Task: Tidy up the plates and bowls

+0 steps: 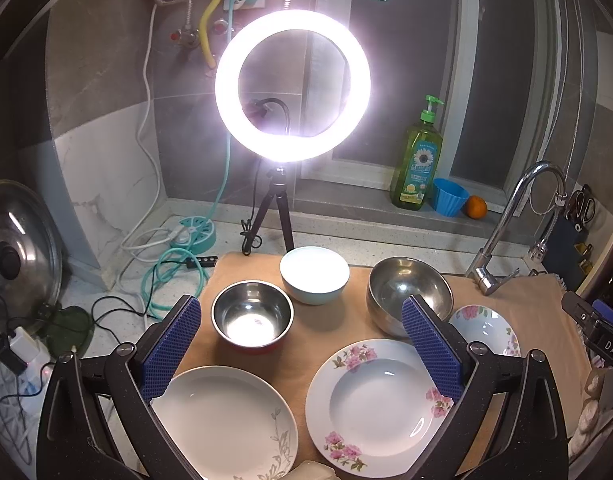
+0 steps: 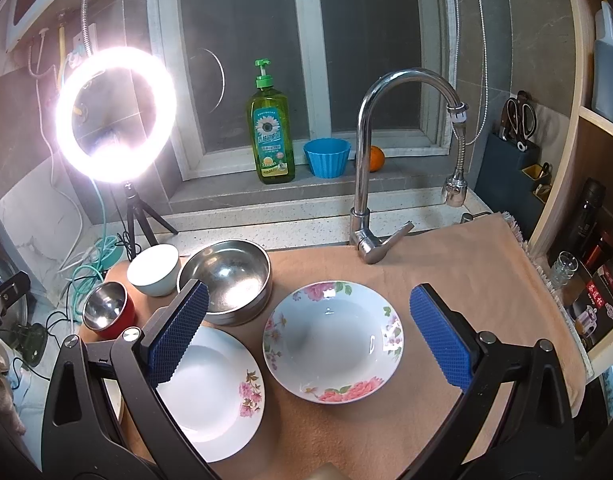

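1. Grippers first: your left gripper point(image 1: 302, 344) hangs above the tabletop with its blue pads spread wide and nothing between them. Your right gripper point(image 2: 308, 332) is the same, wide apart and holding nothing.
2. Nearest to your left gripper lie two plates on the beige cloth point(image 1: 546, 312) that covers the tabletop: a white plate with a grey leaf pattern point(image 1: 226, 420) at the left, and just beside it a deep plate with pink flowers point(image 1: 380, 404) at the right.
3. In the right wrist view a second flowered deep plate point(image 2: 333, 340) lies between your right gripper's pads, lower than them and not touched. The same plate shows in the left wrist view at the right, partly hidden behind the left gripper's right pad.
4. A little farther stand the bowls. The small steel bowl with a red outside point(image 1: 252, 314) is behind the white plate. The large steel bowl point(image 1: 410, 292) is behind the pink-flowered plate. The white bowl with a pale green outside point(image 1: 314, 274) stands between them and a bit farther back. The three bowls are upright and apart from each other.
5. Behind the cloth you see the faucet point(image 2: 370, 152) at the right and the ring light point(image 1: 292, 86) on its small tripod at the left.
6. Farthest, on the window sill, stand a green soap bottle point(image 2: 272, 136), a blue cup point(image 2: 327, 157) and an orange point(image 2: 376, 159).
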A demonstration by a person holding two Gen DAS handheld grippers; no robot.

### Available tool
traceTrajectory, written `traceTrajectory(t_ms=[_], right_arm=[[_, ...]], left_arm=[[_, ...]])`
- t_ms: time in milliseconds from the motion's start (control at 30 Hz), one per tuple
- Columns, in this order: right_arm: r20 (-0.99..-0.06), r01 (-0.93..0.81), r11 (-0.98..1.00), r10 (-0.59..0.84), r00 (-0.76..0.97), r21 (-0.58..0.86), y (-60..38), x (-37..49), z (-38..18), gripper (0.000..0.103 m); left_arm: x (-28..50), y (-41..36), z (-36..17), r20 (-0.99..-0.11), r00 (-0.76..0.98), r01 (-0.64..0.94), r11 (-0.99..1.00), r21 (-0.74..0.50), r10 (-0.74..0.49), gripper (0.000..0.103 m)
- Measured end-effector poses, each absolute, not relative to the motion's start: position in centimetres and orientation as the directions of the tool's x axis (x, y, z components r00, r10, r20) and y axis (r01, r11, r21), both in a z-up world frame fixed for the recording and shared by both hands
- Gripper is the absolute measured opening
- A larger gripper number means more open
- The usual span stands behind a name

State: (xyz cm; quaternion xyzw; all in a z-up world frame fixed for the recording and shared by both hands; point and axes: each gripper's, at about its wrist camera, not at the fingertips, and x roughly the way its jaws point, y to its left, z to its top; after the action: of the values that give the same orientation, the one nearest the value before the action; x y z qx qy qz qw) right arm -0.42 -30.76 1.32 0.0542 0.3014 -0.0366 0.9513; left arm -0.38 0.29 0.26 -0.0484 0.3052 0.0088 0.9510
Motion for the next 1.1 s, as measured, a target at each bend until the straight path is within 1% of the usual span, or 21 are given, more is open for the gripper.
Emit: traceTrajectory(t_ms=[600,1100], right_arm=[[-0.584,0.103,0.991,-0.037,0.811,0.080,-30.7,-0.1,1.1,0.102],[-0.617,0.111,0.991,-0.040,0.786,0.078,-30.7,1.1,0.3,0.102]], left_arm=[[0.6,0.1,-0.3,-0.594,0.804,-0.037,0.995,-0.090,-0.024,0.101],[1.3,0.5,-0.9,-0.609,0.792,-0.018,0.995,-0.096,-0.045,0.101]])
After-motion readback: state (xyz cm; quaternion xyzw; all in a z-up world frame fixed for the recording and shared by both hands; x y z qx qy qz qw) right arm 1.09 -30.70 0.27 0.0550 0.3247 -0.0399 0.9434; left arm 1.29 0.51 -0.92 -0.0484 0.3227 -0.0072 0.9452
